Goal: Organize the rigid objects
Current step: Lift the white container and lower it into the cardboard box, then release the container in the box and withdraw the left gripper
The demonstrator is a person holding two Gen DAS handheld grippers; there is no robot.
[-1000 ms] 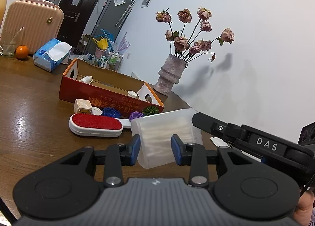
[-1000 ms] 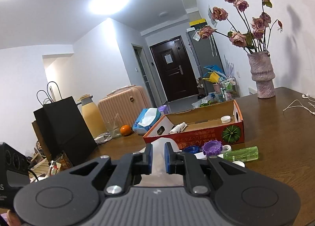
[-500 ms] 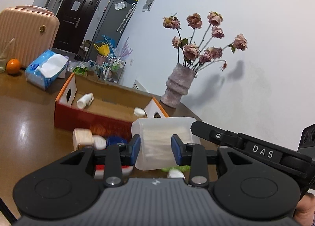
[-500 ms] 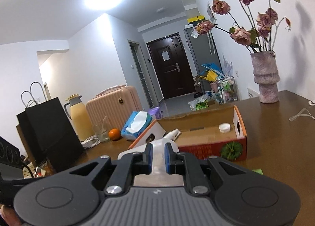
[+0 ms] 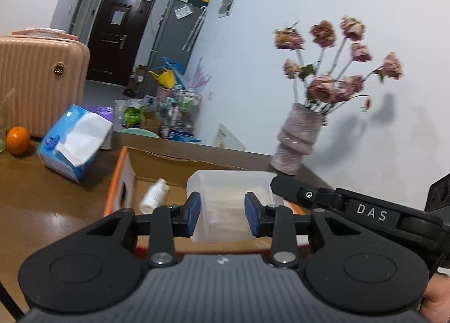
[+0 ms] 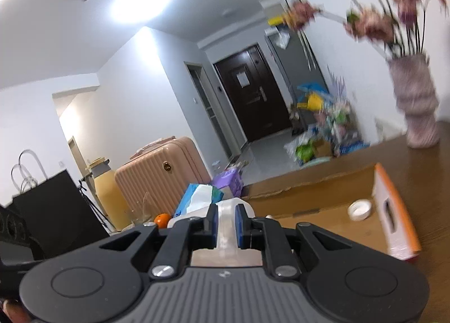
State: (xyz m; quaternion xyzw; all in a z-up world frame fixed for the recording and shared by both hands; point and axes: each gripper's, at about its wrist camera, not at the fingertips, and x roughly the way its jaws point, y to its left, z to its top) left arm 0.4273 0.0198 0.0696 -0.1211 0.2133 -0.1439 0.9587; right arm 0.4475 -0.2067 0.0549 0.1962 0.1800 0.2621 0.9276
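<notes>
Gripping: left tool [image 5: 222, 212] and right tool [image 6: 225, 224] both pinch the clear tub [image 5: 230, 196] | tub held above the open box [image 5: 157, 162]; bottle [image 5: 154, 196] and cap [image 6: 359, 209] lie inside | box on tabletop [image 5: 50, 196]; vase [image 5: 298, 140] behind; tissues [image 5: 73, 141] left

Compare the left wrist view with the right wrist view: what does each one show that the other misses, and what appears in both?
Only the left wrist view shows the small white bottle lying in the cardboard box, and the right claw reaching in from the side.

Only the right wrist view shows the white cap on the box floor, the black paper bag and the yellow jug.

Both show the translucent plastic container, gripped by the left claw and the right claw over the box, plus the pink suitcase, tissue pack, orange and flower vase.
</notes>
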